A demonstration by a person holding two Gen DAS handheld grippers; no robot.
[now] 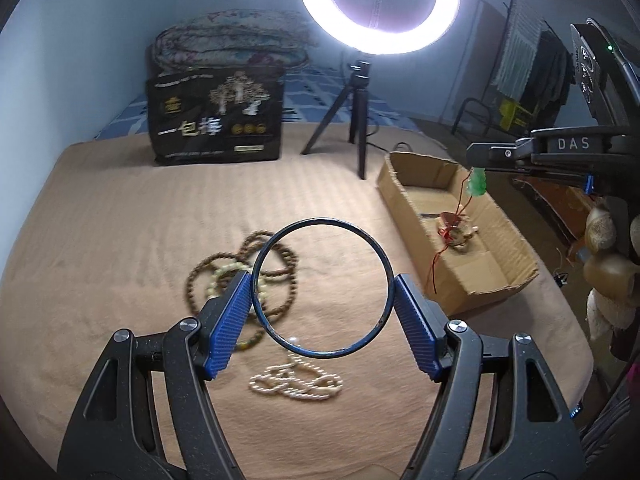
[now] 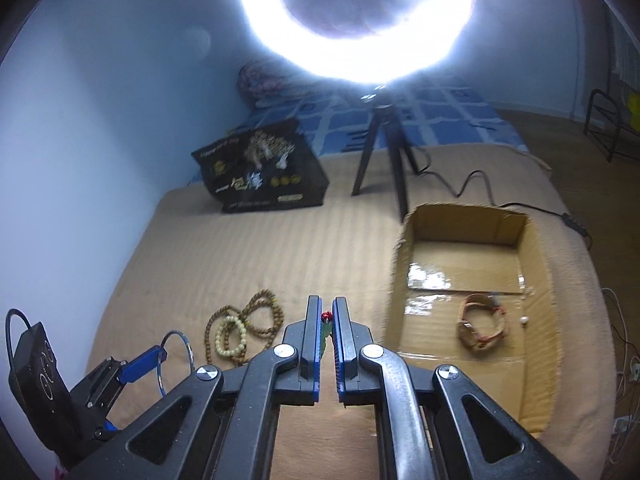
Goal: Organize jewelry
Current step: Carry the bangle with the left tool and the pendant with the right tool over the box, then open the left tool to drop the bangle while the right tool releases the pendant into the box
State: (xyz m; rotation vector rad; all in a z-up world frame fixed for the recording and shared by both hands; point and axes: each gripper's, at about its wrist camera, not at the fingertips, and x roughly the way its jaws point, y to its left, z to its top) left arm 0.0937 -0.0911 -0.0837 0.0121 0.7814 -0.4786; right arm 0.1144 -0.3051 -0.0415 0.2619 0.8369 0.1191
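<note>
Left wrist view: a dark bangle (image 1: 322, 289) is clamped between the left gripper (image 1: 322, 312) pads, above the blanket (image 1: 100, 240). A green pendant (image 1: 477, 184) is pinched by the right gripper (image 2: 327, 320) over the cardboard box (image 2: 536, 360), where one bracelet (image 2: 482, 326) lies. Bead strands (image 1: 240, 276) and pearls (image 1: 298, 384) remain unsorted; roughly midway.

1. A lit ring light (image 1: 378, 4) stands on a black tripod (image 1: 352, 120) at the far side of the tan blanket (image 1: 120, 220).
2. A black printed bag (image 1: 214, 120) stands left of the tripod, with a folded quilt (image 1: 228, 44) behind it.
3. A blue checked sheet (image 2: 440, 120) lies beyond the blanket.
4. A black cable (image 2: 472, 184) snakes right from the tripod.
5. Clothes (image 1: 532, 68) hang far right.
</note>
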